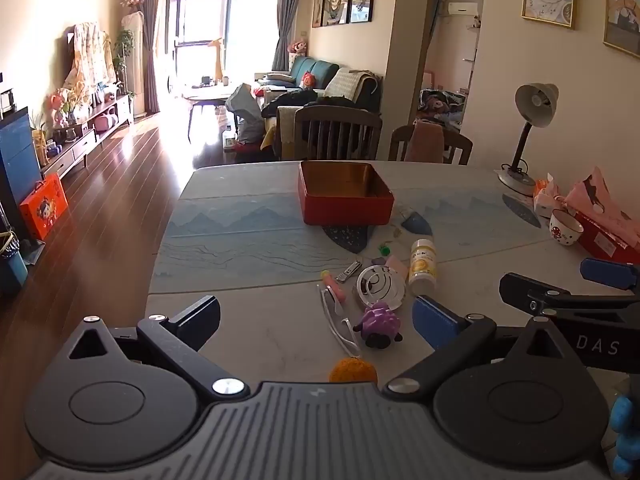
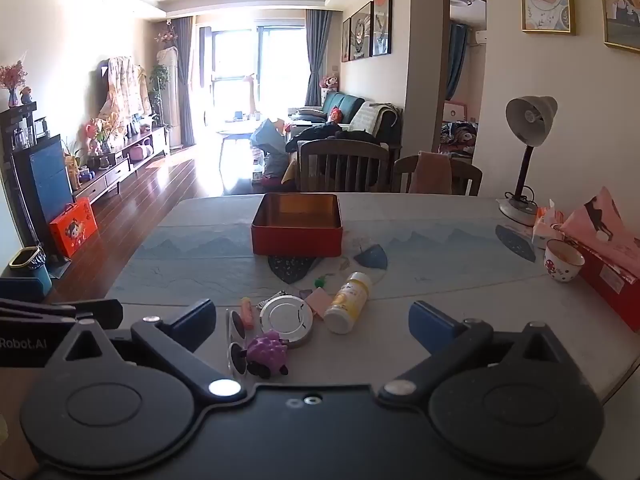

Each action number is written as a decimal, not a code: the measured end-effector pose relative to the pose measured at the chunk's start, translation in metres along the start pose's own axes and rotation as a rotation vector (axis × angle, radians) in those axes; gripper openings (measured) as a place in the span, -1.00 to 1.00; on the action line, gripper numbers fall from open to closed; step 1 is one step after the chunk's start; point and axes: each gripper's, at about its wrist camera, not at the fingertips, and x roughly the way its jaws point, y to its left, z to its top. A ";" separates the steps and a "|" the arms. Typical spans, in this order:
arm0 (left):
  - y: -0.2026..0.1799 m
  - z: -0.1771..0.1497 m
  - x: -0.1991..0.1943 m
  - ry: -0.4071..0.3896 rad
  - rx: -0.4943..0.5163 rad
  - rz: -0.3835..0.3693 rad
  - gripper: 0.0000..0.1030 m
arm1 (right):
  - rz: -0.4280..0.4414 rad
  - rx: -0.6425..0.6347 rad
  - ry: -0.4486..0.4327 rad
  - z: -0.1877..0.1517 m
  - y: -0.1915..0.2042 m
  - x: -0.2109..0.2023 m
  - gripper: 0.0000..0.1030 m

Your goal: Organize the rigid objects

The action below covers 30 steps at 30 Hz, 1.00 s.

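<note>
While both grippers' fingers stand wide and empty, the pill bottle (image 2: 347, 302) lies ahead of the right gripper (image 2: 312, 322), long axis running away from it, short of the red tin (image 2: 296, 236).

We are in a lived-in home, at a dining table (image 2: 460, 280) in an open living room. Beyond the table stand wooden chairs (image 2: 344, 166), then a teal sofa (image 2: 344, 106) under framed pictures (image 2: 366, 26). Left of the sofa are curtained windows (image 2: 256, 60) and what looks like a media console (image 2: 132, 156).
</note>
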 end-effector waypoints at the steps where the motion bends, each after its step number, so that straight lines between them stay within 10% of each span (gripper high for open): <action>1: 0.000 0.000 0.000 0.001 -0.001 -0.001 1.00 | 0.000 0.001 -0.005 0.000 0.000 -0.001 0.99; 30: -0.017 -0.003 -0.012 -0.016 0.028 -0.018 1.00 | -0.004 0.015 0.003 -0.007 -0.010 -0.017 0.98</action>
